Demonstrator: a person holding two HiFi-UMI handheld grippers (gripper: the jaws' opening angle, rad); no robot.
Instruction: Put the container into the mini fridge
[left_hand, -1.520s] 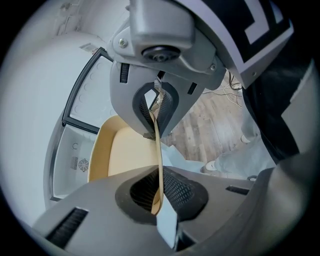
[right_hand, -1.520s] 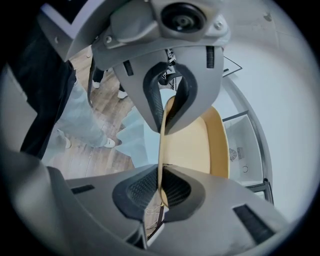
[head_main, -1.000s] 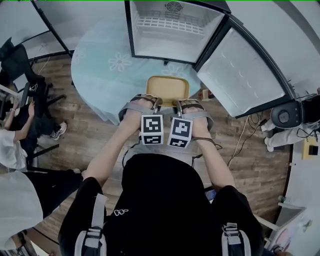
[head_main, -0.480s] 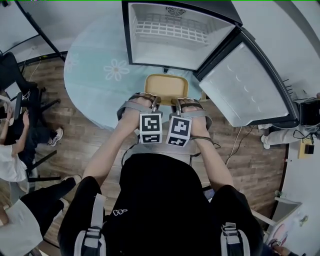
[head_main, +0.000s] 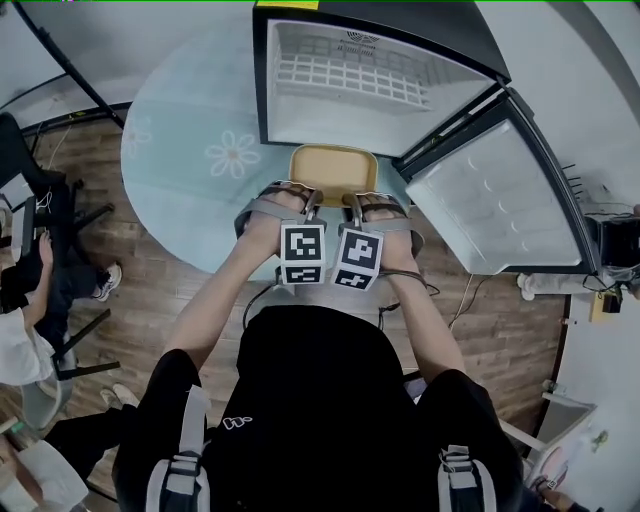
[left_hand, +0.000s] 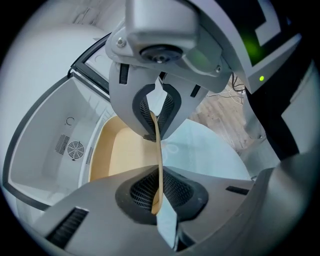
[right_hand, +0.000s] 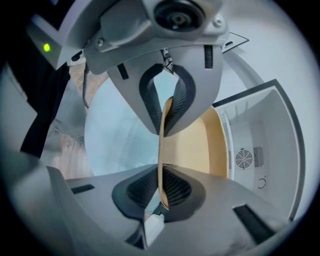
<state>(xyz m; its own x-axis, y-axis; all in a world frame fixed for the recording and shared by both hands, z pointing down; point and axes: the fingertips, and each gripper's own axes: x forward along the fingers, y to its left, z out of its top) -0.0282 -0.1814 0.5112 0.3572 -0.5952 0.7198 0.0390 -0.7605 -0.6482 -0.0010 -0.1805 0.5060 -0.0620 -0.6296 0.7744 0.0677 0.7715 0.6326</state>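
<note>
A shallow yellow container (head_main: 334, 170) hangs above the round table, just in front of the open mini fridge (head_main: 350, 80). My left gripper (head_main: 306, 212) is shut on its near rim, the thin yellow wall (left_hand: 157, 150) pinched between the pads. The right gripper (head_main: 356, 212) is shut on the same rim beside it, with the wall (right_hand: 161, 150) clamped between its pads. Both gripper views show the container's yellow inside (left_hand: 120, 155) (right_hand: 197, 145) and the fridge's white interior with a round fan grille (left_hand: 76, 149) (right_hand: 243, 159).
The fridge stands on a round pale blue table (head_main: 190, 150) with flower prints. Its door (head_main: 495, 200) swings wide open to the right. A white wire shelf (head_main: 345, 75) sits inside the fridge. A person (head_main: 20, 340) sits at the left on the wooden floor.
The container and both grippers have drawn closer to the fridge opening, and the view has shifted forward over the table. Both grips are unchanged.
</note>
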